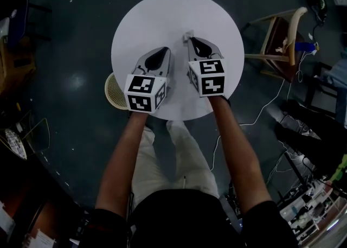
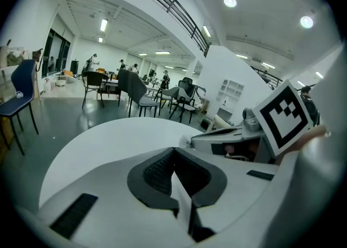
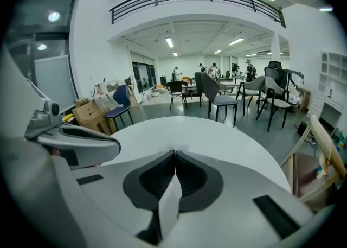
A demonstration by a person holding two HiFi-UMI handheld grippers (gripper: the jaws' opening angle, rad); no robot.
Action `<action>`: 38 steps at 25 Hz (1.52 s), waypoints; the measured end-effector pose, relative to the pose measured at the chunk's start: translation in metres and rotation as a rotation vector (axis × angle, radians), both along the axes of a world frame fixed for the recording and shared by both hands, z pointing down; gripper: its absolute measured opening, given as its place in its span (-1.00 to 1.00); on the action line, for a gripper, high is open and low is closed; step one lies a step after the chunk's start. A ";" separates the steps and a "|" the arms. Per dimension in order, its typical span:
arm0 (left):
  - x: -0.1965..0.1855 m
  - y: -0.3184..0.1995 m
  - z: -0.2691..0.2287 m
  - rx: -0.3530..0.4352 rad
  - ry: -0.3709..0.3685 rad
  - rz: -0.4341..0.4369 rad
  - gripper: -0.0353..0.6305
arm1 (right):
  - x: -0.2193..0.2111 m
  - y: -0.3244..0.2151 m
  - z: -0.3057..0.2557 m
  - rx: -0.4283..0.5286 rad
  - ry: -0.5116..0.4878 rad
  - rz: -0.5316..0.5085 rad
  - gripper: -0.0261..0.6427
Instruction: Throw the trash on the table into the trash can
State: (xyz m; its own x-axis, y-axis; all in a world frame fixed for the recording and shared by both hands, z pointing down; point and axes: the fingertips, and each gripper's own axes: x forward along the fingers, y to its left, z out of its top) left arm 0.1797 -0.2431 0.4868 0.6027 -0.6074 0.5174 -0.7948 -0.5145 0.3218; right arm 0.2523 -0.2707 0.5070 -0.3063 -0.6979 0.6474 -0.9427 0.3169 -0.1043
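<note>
A small white scrap of trash (image 1: 188, 37) lies on the round white table (image 1: 162, 16), just right of its middle. My right gripper (image 1: 191, 39) has its jaws closed, with the scrap (image 3: 181, 146) pinched at the very tip. In the left gripper view the scrap (image 2: 187, 142) shows at the nose of the right gripper (image 2: 217, 135). My left gripper (image 1: 165, 50) hovers beside it to the left, jaws closed (image 2: 174, 149) with nothing between them. A pale woven trash can (image 1: 111, 90) peeks out under the table's left front edge.
A wooden chair (image 1: 282, 35) stands right of the table, with cables (image 1: 271, 100) trailing over the dark floor. Cardboard boxes (image 3: 89, 114) and a blue chair (image 3: 119, 108) stand beyond the table. The person's legs (image 1: 179, 154) are at the table's near edge.
</note>
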 end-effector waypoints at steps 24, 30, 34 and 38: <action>-0.150 0.098 -0.025 -0.053 -0.009 -0.132 -0.87 | -0.140 0.096 -0.037 -0.023 -0.047 -0.109 -0.85; -0.184 0.118 -0.027 -0.049 -0.008 -0.176 -0.87 | -0.180 0.121 -0.033 -0.038 -0.065 -0.155 -0.85; -0.216 0.136 -0.019 -0.059 -0.013 -0.215 -0.87 | -0.214 0.134 -0.029 -0.037 -0.075 -0.198 -0.85; -0.250 0.156 -0.014 -0.072 -0.017 -0.256 -0.87 | -0.251 0.148 -0.028 -0.045 -0.086 -0.241 -0.85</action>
State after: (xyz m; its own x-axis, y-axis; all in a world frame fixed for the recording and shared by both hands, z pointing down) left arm -0.0698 -0.0874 0.4723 0.4254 -0.6999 0.5737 -0.9016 -0.2726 0.3360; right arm 0.0011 -0.1227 0.4788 -0.5157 -0.5690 0.6406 -0.8274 0.5249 -0.1999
